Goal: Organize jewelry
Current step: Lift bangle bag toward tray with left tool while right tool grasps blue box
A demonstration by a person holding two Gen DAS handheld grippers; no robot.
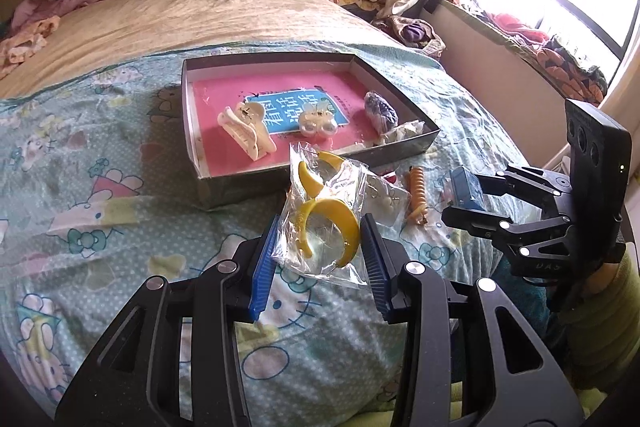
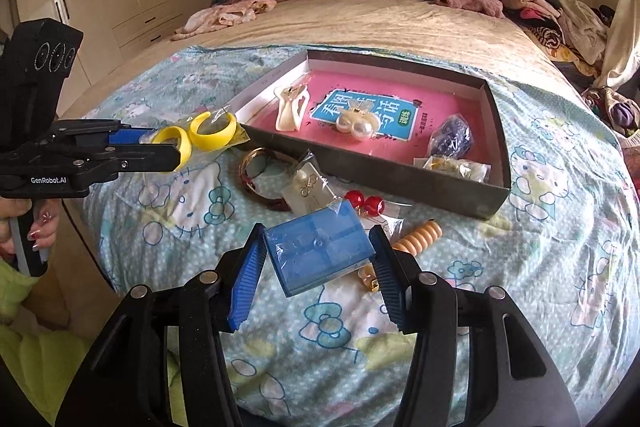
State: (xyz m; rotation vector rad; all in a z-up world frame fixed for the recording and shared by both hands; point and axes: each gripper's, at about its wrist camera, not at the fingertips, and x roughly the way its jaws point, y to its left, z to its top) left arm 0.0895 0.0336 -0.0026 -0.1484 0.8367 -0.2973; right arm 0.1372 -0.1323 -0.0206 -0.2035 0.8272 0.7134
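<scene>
My left gripper (image 1: 320,239) is shut on a clear bag of yellow hoop earrings (image 1: 326,223), held above the bedspread in front of the box; it also shows in the right wrist view (image 2: 200,137). My right gripper (image 2: 318,247) is shut on a small blue plastic case (image 2: 318,247), which also shows in the left wrist view (image 1: 468,189). The shallow grey box (image 1: 192,131) with a pink book inside holds a cream hair claw (image 1: 246,129), a pearl clip (image 1: 316,121), a purple bagged item (image 1: 380,109) and a small gold bagged item (image 2: 456,163).
On the bedspread before the box lie a bangle (image 2: 256,171), a bagged pearl earring card (image 2: 308,185), red bead earrings (image 2: 366,203), an orange spiral hair tie (image 2: 418,237) and a gold piece (image 2: 370,277). Clothes pile at the bed's head and right side.
</scene>
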